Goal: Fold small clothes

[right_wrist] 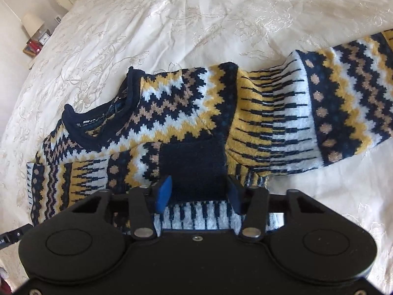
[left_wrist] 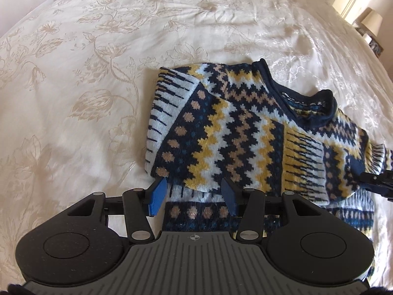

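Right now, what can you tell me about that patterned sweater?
The sweater is a thick knit in navy, yellow, white and tan zigzags, dots and stripes, with a navy collar. It lies partly folded on the bedspread, one sleeve stretched sideways. Both open claws hover over its near edge.
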The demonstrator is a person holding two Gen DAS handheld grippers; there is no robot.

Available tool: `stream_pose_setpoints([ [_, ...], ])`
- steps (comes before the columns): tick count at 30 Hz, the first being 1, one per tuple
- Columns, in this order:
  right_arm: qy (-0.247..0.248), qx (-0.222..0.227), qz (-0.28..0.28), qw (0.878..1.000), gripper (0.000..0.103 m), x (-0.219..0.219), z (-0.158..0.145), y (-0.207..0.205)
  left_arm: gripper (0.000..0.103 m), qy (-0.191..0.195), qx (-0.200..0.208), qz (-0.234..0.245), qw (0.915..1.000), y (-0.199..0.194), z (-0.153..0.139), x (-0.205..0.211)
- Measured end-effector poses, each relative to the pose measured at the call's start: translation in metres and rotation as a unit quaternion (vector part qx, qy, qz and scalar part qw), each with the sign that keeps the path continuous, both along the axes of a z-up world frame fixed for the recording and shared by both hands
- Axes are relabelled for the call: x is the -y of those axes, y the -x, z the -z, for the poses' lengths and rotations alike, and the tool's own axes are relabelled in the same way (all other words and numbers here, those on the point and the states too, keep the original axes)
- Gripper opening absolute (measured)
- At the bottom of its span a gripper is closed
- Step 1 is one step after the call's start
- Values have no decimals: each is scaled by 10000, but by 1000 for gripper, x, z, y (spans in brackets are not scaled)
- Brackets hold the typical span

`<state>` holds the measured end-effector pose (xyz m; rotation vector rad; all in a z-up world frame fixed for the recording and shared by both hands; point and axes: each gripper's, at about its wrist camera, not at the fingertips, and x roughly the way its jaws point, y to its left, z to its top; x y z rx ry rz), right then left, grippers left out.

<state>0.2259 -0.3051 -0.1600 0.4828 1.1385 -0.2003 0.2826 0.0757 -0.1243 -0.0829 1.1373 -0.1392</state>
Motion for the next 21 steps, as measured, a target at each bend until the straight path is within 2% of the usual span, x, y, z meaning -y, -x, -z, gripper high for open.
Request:
stream_pose_setpoints([
  [2, 67, 29, -42, 10000, 35, -1, 1, -3, 48, 0, 3, 17, 10000, -2, 0, 1],
  [3, 121, 38, -97, 9999, 18, -3, -1, -3, 48, 3, 17, 23, 10000, -3, 0, 1],
  [4, 196, 63, -186, 9996, 9, -4, -4, -5, 48, 15, 41, 32, 10000, -5, -1, 2],
  [7, 335, 425, -547, 9970, 9, -11, -25, -6, 48, 45, 133, 76, 9999, -12, -5, 5],
  [9, 683, 837, -856, 9905, 8, -17, -49, -5, 48, 69, 214, 94, 9997, -19, -8, 7],
  [12, 1107, 1059, -857, 9845, 8, -12, -67, -6, 48, 100, 280, 112, 9995, -29, -8, 12],
  [17, 1357, 557, -585, 9874, 7, 11, -40, -18, 48, 20, 278, 169, 9995, -47, 0, 18],
  [21, 1193, 44, -481, 9917, 7, 22, -15, -16, 48, -145, 95, 190, 9997, -56, 12, 20],
])
